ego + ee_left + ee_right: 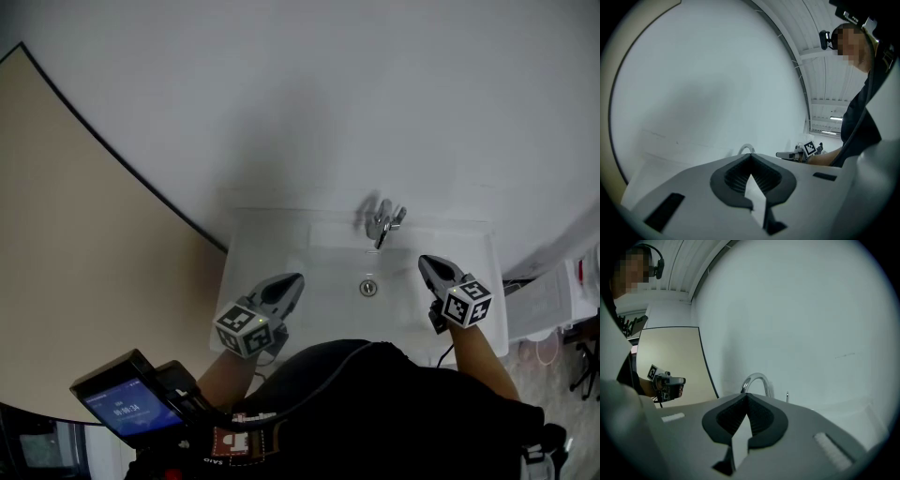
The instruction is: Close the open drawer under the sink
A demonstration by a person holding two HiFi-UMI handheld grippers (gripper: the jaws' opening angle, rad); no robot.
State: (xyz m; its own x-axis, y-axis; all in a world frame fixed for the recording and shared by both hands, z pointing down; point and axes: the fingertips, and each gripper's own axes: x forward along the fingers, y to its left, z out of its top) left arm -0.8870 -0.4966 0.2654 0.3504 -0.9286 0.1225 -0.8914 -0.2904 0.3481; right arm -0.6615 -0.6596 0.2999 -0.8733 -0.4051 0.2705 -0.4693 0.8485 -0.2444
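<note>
Honestly, with left tongs (pixel 296 279) and right tongs (pixel 424 261) clenched empty above the sink (pixel 330 302) and the drawer hidden beneath me, reaching down blind I could strike the sink or miss the drawer.

We wear a black top (pixel 375 412); left gripper (pixel 296 278) and right gripper (pixel 423 260) grey-shelled, black ribbed pads (pixel 736 176), black-and-white marker cubes (pixel 246 328).

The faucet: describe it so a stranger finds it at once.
Against the pale wall sits a white sink. At the middle of its back edge, straight behind the round drain, stands the faucet. It is the only shiny metal piece rising above the basin.
</note>
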